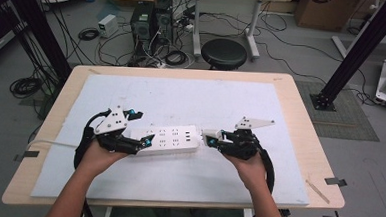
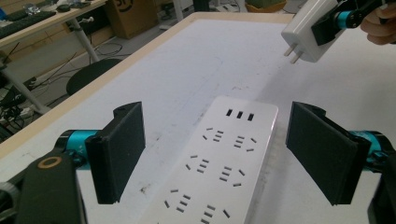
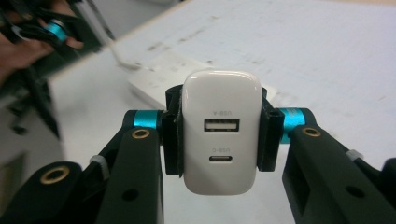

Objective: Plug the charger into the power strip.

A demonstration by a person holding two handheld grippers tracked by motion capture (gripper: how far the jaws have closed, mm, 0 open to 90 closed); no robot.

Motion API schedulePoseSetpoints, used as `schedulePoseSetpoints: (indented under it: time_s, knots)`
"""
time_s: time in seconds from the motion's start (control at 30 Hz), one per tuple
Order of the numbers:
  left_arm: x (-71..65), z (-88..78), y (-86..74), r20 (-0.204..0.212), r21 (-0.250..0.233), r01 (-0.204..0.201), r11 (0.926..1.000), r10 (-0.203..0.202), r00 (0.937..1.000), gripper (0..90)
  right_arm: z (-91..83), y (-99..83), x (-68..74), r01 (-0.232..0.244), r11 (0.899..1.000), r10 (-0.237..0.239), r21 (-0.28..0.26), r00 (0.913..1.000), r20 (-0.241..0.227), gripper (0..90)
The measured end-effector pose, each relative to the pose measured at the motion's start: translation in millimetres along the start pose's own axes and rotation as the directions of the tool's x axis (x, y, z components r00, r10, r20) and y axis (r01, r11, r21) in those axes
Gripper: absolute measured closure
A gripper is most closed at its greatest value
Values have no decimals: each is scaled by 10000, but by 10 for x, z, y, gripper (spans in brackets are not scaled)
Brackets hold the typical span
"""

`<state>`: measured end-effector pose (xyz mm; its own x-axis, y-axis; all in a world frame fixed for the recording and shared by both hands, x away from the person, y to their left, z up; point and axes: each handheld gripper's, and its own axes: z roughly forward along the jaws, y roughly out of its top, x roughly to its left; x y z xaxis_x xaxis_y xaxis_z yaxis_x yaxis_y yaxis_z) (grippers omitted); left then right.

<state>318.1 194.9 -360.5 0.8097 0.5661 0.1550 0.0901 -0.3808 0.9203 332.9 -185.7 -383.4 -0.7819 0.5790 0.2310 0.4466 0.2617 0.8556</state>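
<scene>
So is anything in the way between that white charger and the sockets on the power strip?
Nothing visible. The charger, clamped in the right gripper, hangs above bare mat, and the power strip lies uncovered between the left gripper's open jaws.

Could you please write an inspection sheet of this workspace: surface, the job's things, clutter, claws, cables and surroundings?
Surface: wooden table covered by a white mat with faint marks.
Job's things: white power strip lying flat on the mat; white USB charger held above the mat beyond the strip's end, its two prongs bare.
Clutter: nothing seen on the mat; tape pieces at the table edge.
Claws: left claw open, jaws on either side of the strip without touching; right claw shut on the charger.
Cables: strip's white cord leaves to the left; black cables trail from both claws.
Surroundings: black stool, computer towers, loose floor cables.
</scene>
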Motion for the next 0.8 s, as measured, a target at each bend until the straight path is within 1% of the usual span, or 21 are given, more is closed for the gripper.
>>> schedulePoseSetpoints:
  time_s: [0.07,0.13,0.17,0.2,0.23,0.27,0.33,0.37,0.4,0.43,0.47,0.53,0.6,0.67,0.7,0.73,0.77,0.8]
  knots:
    - [13,-13,-22,-27,110,1,9999,-1,10000,198,31,50,25,545,9980,-562,323,9969,551,632]
    - [23,-32,-42,-59,110,18,9999,-17,10000,198,61,102,35,1056,9917,-1122,729,9893,932,633]
    - [27,-45,-52,-71,148,24,9999,-23,10000,199,75,126,42,1217,9879,-1319,961,9854,1076,632]
    - [27,-54,-61,-105,86,73,9999,-72,9999,198,90,151,33,1447,9825,-1581,1171,9807,1149,633]
    - [31,-70,-72,-109,137,55,9999,-54,9999,199,100,175,35,1539,9784,-1709,1382,9778,1215,632]
    - [33,-85,-83,-112,141,53,9999,-51,9999,199,111,200,27,1718,9720,-1925,1605,9735,1233,633]
    - [42,-117,-106,-155,189,51,9998,-49,9999,198,125,252,-5,1911,9627,-2166,1917,9685,1225,633]
    - [47,-134,-118,-147,234,43,9997,-40,9999,199,131,281,-20,1950,9579,-2231,2105,9675,1189,633]
    - [54,-151,-129,-157,270,19,9996,-15,9999,199,136,309,-39,2101,9513,-2397,2254,9642,1130,633]
    - [58,-167,-140,-169,290,48,9996,-43,9998,198,141,341,-51,2127,9469,-2441,2412,9637,1081,633]
    - [66,-183,-152,-184,321,27,9995,-21,9998,199,147,377,-71,2272,9403,-2580,2533,9614,953,633]
    - [70,-197,-163,-184,342,51,9994,-45,9998,198,172,459,-95,2556,9240,-2860,2845,9557,702,633]
    - [85,-239,-197,-229,408,74,9991,-65,9997,198,204,548,-111,2771,9097,-3041,3092,9517,418,633]
    - [90,-253,-207,-243,429,87,9990,-76,9997,198,247,636,-119,3040,8931,-3255,3317,9455,98,633]
    - [94,-266,-218,-231,461,95,9989,-84,9997,198,247,636,-119,3040,8931,-3255,3317,9455,98,633]
    - [99,-291,-239,-224,504,93,9987,-82,9997,198,304,715,-122,3320,8740,-3438,3548,9385,-312,633]
    - [101,-302,-250,-225,523,101,9986,-90,9997,198,341,749,-122,3516,8624,-3590,3642,9320,-498,633]
    - [101,-302,-250,-225,523,101,9986,-90,9997,198,383,779,-121,3626,8505,-3630,3811,9289,-736,633]
